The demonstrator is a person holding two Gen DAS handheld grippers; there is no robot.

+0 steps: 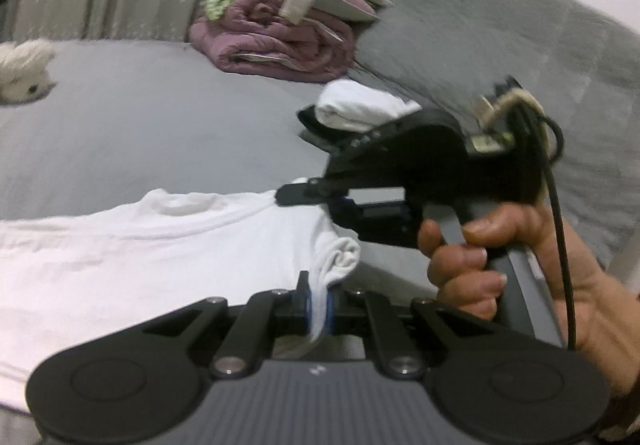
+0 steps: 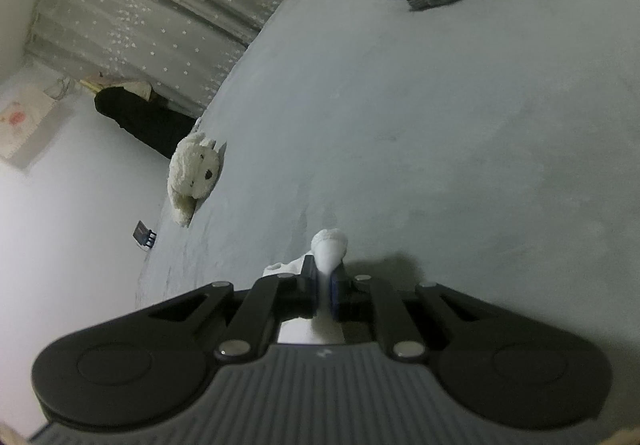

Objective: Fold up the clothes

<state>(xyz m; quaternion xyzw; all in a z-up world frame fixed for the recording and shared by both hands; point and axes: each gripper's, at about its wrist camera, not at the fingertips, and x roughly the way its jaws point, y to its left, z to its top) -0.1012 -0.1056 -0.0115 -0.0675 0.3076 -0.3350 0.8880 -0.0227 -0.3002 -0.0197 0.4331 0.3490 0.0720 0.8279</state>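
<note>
Pinching the white T-shirt (image 1: 168, 245) with both grippers: my left gripper (image 1: 318, 309) clamps its bunched edge, my right gripper (image 2: 328, 281) clamps another bunch. It lies on the grey bedsheet (image 1: 160, 117), nearer me than the folded pile (image 1: 360, 113). Mid-fold, I judge; next, carry both corners evenly across.

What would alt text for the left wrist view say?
The left tool pinches a bunched edge of a white shirt lying on a grey bed, while a hand holds the right tool at the shirt's far edge. Behind sit a pile of clothes and a plush toy.
</note>
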